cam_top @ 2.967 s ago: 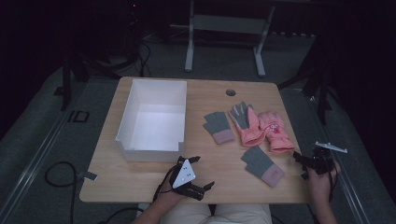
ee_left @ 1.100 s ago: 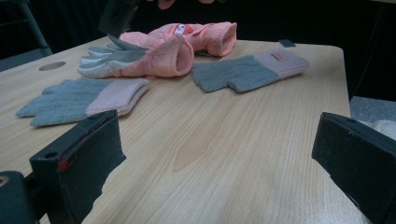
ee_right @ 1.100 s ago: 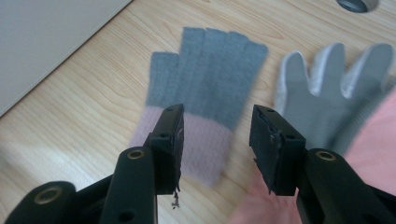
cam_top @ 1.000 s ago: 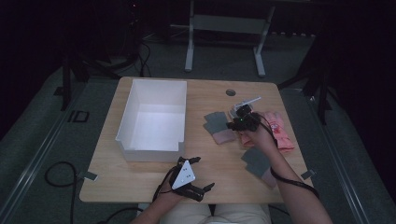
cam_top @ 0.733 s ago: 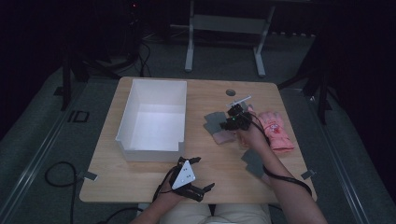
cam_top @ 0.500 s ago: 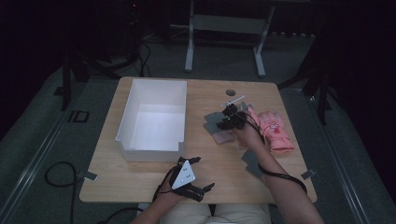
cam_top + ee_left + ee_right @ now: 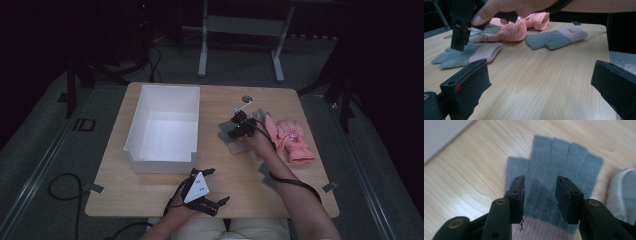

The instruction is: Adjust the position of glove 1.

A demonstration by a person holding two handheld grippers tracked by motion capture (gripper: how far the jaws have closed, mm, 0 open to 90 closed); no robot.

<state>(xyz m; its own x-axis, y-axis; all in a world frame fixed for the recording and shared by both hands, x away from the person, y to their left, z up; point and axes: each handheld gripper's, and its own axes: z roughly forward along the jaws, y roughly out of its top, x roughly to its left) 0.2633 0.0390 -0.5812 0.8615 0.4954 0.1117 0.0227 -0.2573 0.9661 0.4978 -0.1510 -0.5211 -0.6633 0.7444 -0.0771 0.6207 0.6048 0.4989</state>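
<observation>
A grey knit glove with a pink cuff (image 7: 235, 145) lies flat at the table's middle, to the right of the white bin. My right gripper (image 7: 236, 131) points down at it. In the right gripper view the jaws (image 7: 540, 192) stand apart over the palm of this glove (image 7: 564, 162), just above the cuff, with a gap between the pads. In the left gripper view the right gripper (image 7: 459, 32) hangs tip-down close over the glove (image 7: 461, 56). My left gripper (image 7: 220, 185) rests at the front edge, open and with nothing between its jaws (image 7: 539, 85).
A white bin (image 7: 155, 162) stands at the left. A pair of pink gloves (image 7: 292, 140) lies to the right, with a grey-and-white glove (image 7: 624, 187) beside the grey one. A second grey glove (image 7: 554, 38) lies nearer the front, under the right forearm.
The right hand has moved left and down, from over the pink gloves to the grey glove beside the bin. The left gripper has stayed put.
</observation>
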